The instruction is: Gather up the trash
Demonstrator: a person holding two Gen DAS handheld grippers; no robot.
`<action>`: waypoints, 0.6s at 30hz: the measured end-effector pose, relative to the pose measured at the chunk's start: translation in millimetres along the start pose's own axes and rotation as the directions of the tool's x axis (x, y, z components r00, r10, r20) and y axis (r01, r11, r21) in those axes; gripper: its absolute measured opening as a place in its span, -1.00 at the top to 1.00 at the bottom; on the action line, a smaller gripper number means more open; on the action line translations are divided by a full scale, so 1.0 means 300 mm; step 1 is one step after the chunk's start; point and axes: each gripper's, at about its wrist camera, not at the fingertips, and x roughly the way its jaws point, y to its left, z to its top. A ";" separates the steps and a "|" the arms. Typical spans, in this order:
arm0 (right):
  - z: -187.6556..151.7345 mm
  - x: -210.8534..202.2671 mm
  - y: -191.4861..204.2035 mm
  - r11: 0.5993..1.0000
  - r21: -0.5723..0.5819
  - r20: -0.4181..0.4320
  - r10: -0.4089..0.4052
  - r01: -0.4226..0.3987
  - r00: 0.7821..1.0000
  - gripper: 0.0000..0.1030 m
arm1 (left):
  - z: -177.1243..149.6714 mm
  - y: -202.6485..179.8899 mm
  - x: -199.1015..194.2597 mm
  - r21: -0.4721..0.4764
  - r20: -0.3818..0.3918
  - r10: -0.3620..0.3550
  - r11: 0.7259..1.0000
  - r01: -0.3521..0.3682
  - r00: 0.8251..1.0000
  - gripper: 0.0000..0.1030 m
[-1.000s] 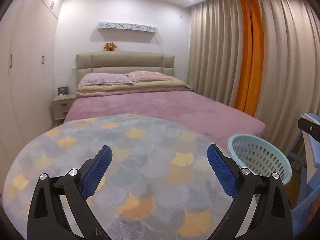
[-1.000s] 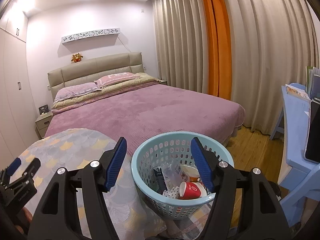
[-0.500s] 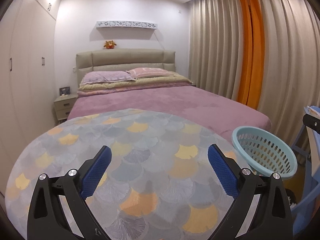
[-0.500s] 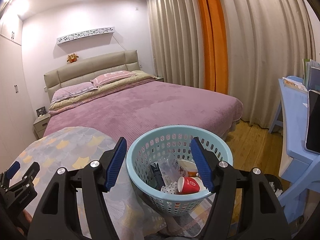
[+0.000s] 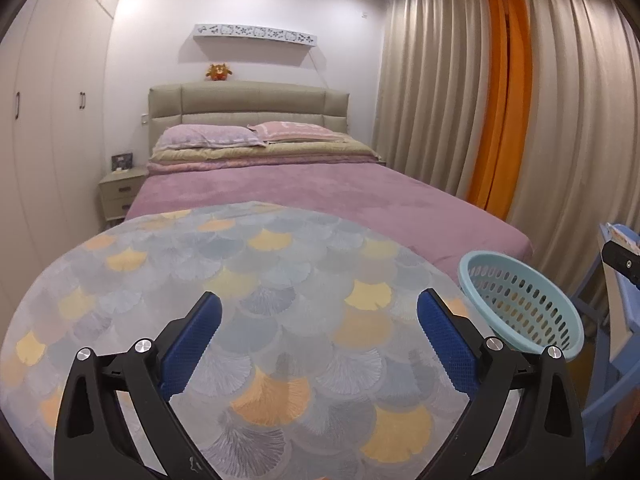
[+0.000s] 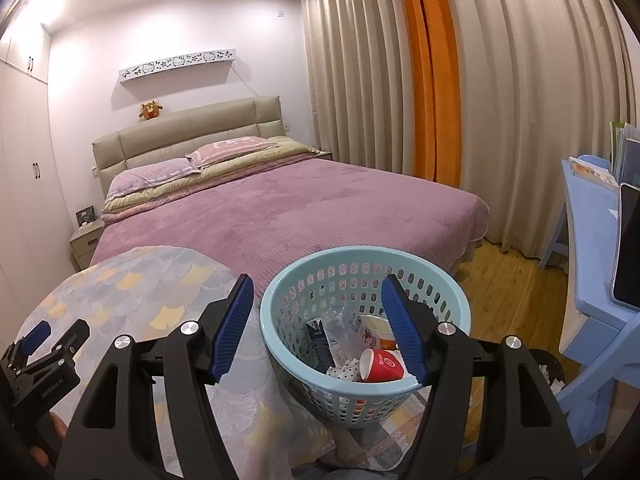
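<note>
Bedroom, one bed [image 6: 288, 208], one basket [image 6: 280, 320], two pillows [image 5: 208, 138]

A home bedroom: a made bed [image 6: 280, 216] with pillows [image 5: 208, 136], a nightstand [image 5: 120, 192], a wardrobe [image 5: 52, 120] and long curtains [image 6: 520, 100] along one wall

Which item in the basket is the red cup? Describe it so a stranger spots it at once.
Start at the purple bed; just off its foot stands a light blue perforated basket beside the round patterned table. Inside, at the near rim, the red cup lies on its side, the only red thing among a clear bottle and a dark carton.
</note>
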 end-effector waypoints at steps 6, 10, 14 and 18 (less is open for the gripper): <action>0.002 0.004 0.000 1.000 0.000 -0.006 0.003 -0.003 1.000 -0.22 | -0.001 -0.002 -0.004 -0.001 0.001 0.000 1.000 0.000 1.000 -0.85; -0.002 0.008 0.008 1.000 -0.003 -0.014 0.007 -0.007 1.000 -0.22 | -0.002 -0.002 -0.005 0.000 0.002 0.002 1.000 -0.002 1.000 -0.85; -0.008 0.011 0.014 1.000 -0.008 -0.021 0.012 -0.012 1.000 -0.22 | -0.001 0.000 -0.002 -0.002 0.000 0.000 1.000 0.000 1.000 -0.85; -0.006 0.015 0.016 1.000 -0.010 -0.026 0.018 -0.018 1.000 -0.22 | 0.000 0.000 -0.005 -0.010 -0.002 -0.002 1.000 0.002 1.000 -0.85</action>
